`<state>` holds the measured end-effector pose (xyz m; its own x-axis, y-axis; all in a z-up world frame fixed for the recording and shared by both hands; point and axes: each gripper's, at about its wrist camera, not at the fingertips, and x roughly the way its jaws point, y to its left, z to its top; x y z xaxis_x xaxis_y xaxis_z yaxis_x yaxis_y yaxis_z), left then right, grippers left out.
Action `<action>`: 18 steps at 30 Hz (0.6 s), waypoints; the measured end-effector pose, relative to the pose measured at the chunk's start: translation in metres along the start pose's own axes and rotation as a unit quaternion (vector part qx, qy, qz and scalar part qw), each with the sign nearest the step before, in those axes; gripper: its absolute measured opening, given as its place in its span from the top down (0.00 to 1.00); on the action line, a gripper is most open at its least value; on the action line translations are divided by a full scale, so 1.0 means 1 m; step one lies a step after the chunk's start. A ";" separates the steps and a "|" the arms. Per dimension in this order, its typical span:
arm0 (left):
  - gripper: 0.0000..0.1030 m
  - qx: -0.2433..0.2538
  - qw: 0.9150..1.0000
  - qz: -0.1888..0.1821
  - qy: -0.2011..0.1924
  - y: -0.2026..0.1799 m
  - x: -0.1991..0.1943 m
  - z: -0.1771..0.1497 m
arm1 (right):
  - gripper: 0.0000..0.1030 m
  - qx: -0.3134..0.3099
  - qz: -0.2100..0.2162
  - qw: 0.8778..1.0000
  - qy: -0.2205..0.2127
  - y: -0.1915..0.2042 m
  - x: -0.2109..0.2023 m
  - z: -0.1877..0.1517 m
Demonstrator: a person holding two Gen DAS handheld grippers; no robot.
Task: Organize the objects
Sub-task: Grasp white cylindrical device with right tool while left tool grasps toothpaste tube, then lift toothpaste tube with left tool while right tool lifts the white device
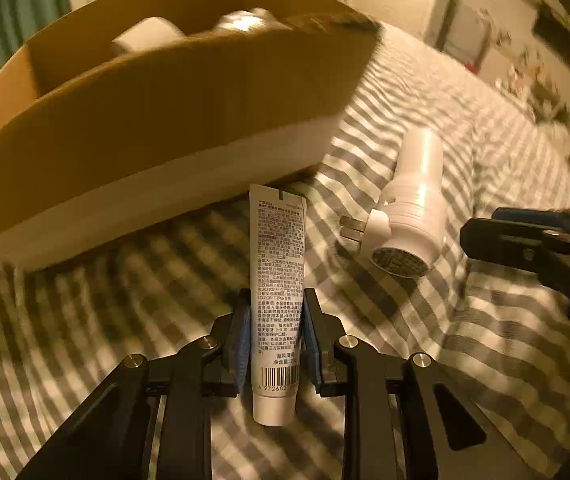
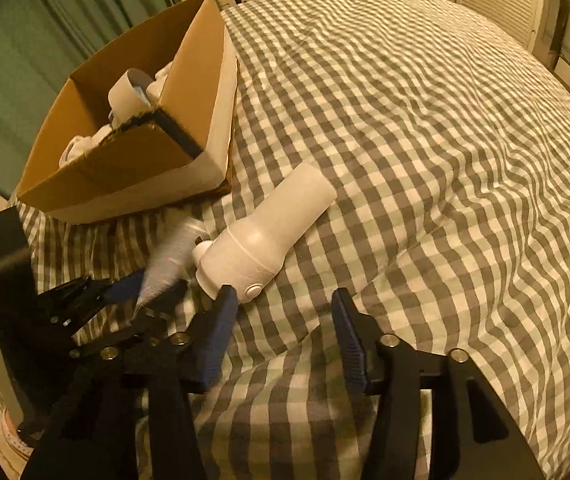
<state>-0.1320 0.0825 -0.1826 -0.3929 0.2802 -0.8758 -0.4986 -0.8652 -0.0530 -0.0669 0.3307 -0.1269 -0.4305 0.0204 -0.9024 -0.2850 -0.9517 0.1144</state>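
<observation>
The left gripper (image 1: 276, 312) clenches a white tube (image 1: 277, 280) mid-body, crimped end pointing toward the cardboard box (image 1: 157, 120) at 11 o'clock, likely for dropping in. The right gripper (image 2: 285, 312) hangs released beside the white plug-in device (image 2: 265, 236) on the bed (image 2: 425, 160).

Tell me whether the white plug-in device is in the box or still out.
Out. The white plug-in device lies on its side on the checked bedspread, beside the cardboard box, not inside it.
</observation>
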 end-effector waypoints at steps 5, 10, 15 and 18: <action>0.77 -0.033 0.999 0.022 -0.023 0.026 -0.027 -0.012 | 0.46 -0.005 0.001 1.000 -0.008 0.010 -0.003 0.009; 0.77 -0.050 0.998 0.029 -0.035 0.044 -0.041 -0.011 | 0.38 0.011 0.025 1.000 0.013 0.017 0.022 0.027; 0.79 -0.042 0.998 0.033 -0.039 0.042 -0.040 -0.008 | 0.38 0.019 0.028 0.999 0.029 0.019 0.043 0.039; 0.79 -0.039 0.998 0.034 -0.032 0.035 -0.032 -0.004 | 0.38 0.015 0.031 0.999 0.033 0.024 0.052 0.043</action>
<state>-0.1342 0.0413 -0.1584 -0.4735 0.2440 -0.8463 -0.4083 -0.9122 -0.0345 -0.1325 0.3220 -0.1532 -0.3912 -0.0597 -0.9184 -0.2858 -0.9407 0.1829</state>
